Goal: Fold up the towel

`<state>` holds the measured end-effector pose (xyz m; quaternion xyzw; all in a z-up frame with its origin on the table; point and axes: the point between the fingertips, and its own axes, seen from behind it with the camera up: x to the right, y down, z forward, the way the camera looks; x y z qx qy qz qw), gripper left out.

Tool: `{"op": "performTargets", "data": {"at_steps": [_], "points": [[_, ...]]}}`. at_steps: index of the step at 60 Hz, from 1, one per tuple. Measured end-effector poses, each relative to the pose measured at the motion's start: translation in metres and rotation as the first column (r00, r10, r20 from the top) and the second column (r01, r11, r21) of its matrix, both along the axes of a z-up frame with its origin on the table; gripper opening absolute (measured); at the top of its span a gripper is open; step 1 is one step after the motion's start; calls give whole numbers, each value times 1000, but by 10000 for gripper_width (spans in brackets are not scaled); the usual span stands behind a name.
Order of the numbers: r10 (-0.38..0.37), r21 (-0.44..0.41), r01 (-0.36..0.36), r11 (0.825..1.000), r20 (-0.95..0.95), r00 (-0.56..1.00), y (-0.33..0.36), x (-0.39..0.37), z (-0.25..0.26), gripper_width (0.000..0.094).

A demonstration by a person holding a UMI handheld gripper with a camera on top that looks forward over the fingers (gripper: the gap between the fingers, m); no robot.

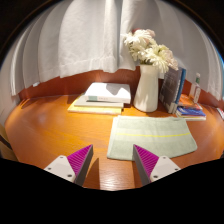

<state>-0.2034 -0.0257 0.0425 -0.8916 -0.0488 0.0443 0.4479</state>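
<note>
A pale green towel (pixel 150 135) lies flat on the wooden table (pixel 50 130), just ahead of my fingers and a little to the right. Its near edge reaches toward my right finger (pixel 146 160). My gripper (pixel 113 163) is open and empty, with bare table wood between the two magenta pads. It hovers over the table's near part, short of the towel.
A white vase with white flowers (pixel 147 85) stands beyond the towel. A stack of books and papers (pixel 100 98) lies at the back left. More books and small items (pixel 185 100) stand at the right. White curtains (pixel 80 40) hang behind the table.
</note>
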Motion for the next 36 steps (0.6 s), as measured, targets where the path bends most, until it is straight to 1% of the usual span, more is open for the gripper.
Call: {"op": "performTargets", "data": {"at_steps": [6,12,17,18,19,23,24,27,28,29,31,32,36], "points": [[-21,-25,21,999,3,1000,51,-14,-17,806],[-42,-61,42,997,9,999,85,-16,-38,791],[-73,-91,80,993,70,995,100,0,-55,739],[-70,-84,77,994,76,995,102,0,-54,731],[-72,-65,77,995,76,995,107,1,-52,706],[-109,-64,114,991,71,991,108,9,-55,570],[-120,-62,125,990,73,990,108,11,-54,505],[-145,-56,151,987,109,983,107,21,-55,226],[-142,-54,150,987,126,982,109,22,-55,141],[-134,-49,143,988,147,980,107,25,-55,78],[-107,-49,117,992,176,979,105,23,-56,69],[-96,-51,107,993,182,979,105,23,-55,41],[-70,-72,84,994,177,982,105,23,-57,39]]}}
